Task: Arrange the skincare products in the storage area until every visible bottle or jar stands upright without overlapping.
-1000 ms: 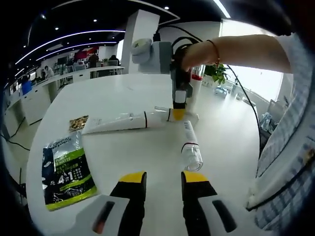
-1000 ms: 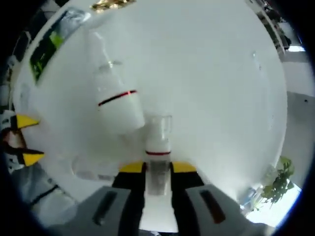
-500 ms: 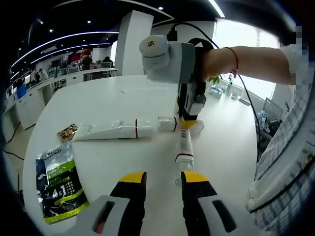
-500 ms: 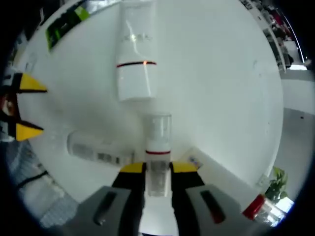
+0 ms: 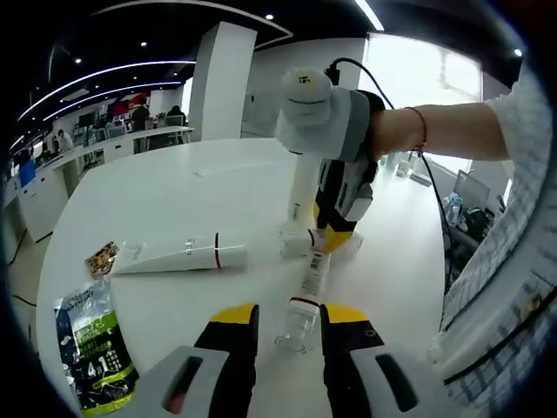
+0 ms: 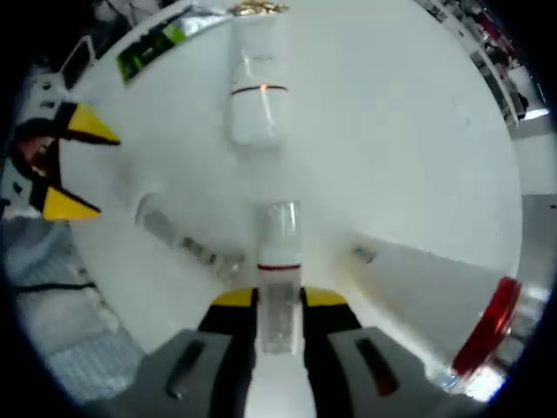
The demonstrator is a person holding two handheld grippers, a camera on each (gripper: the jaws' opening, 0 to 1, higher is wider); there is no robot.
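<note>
My right gripper (image 6: 278,299) is shut on a small clear bottle with a red band (image 6: 280,252), held above the white table (image 6: 392,139). From the left gripper view, that right gripper (image 5: 324,237) hangs over the table in a person's hand, the small bottle (image 5: 296,242) lying sideways in it. A slim clear bottle (image 5: 305,286) lies on its side just ahead of my open left gripper (image 5: 290,315), its cap end showing between the tips. This slim bottle (image 6: 185,244) is also in the right gripper view. A long white tube (image 5: 178,255) (image 6: 258,104) lies flat.
A green-and-black pouch (image 5: 91,341) (image 6: 155,43) and a small snack packet (image 5: 102,259) lie at the table's left side. A white bottle with a red cap (image 6: 487,326) is beside the right gripper. The person's striped sleeve (image 5: 505,287) is close on the right.
The right gripper has risen with the small bottle, so the table looks farther off in its view. The left gripper has come closer to the slim lying bottle.
</note>
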